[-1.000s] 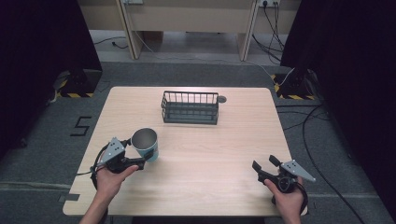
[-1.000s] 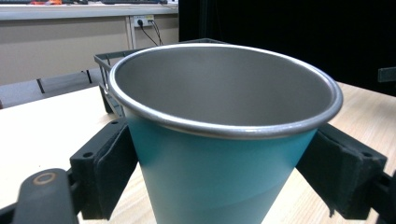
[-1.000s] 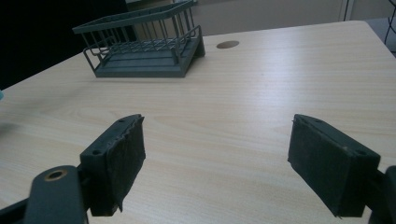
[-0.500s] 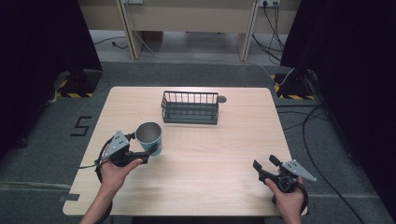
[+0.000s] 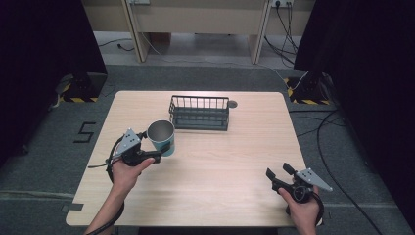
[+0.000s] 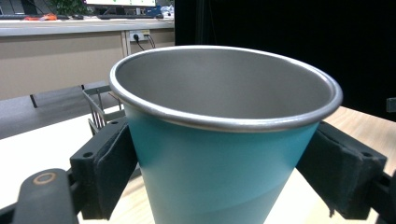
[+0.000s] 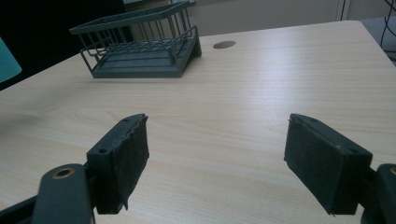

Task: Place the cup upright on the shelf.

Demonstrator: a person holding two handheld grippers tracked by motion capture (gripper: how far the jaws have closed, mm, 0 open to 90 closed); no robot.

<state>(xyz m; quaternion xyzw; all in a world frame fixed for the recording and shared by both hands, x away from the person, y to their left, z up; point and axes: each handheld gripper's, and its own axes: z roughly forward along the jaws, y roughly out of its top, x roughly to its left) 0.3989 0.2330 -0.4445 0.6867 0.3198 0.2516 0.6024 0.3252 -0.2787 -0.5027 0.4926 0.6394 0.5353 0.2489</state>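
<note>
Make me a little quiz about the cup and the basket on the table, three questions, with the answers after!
1. True or false: the left gripper has its jaws pressed on the teal cup.
2. What lies inside the wire basket? A) a spoon B) nothing C) a ball
3. Fill in: the right gripper holds its jaws ____ above the table.

Key: 1 true. 2 B. 3 open.
</note>
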